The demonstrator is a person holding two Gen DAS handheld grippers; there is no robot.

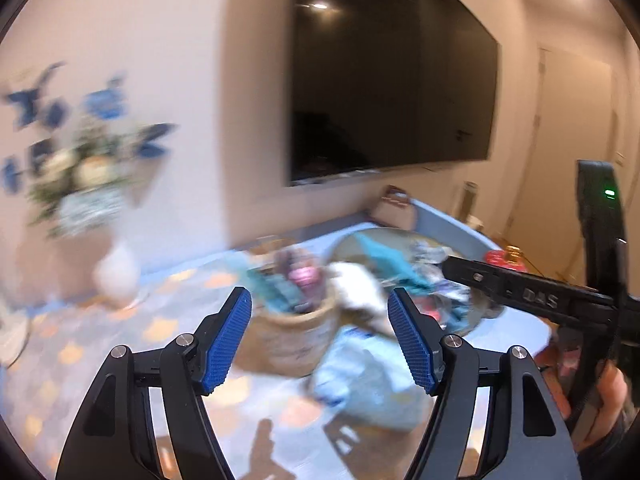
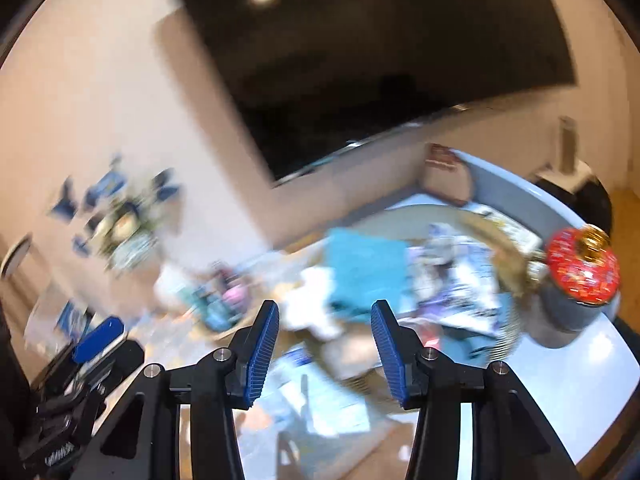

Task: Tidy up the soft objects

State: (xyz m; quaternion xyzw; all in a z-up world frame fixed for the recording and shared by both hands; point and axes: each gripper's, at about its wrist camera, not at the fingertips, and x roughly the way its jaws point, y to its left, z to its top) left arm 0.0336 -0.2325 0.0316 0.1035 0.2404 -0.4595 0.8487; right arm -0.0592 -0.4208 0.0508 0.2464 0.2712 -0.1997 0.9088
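Both views are motion-blurred. A small woven basket stands on the patterned table, with soft items inside. A white soft item hangs over its rim. A light blue cloth lies in front of it. A wide round tray behind holds a teal cloth and other fabrics. My left gripper is open and empty, raised in front of the basket. My right gripper is open and empty above the white item and the teal cloth. The right gripper also shows in the left wrist view.
A large dark TV hangs on the wall behind the table. A vase of flowers stands at the left. A red round tin sits at the table's right edge. A cardboard box stands at the back.
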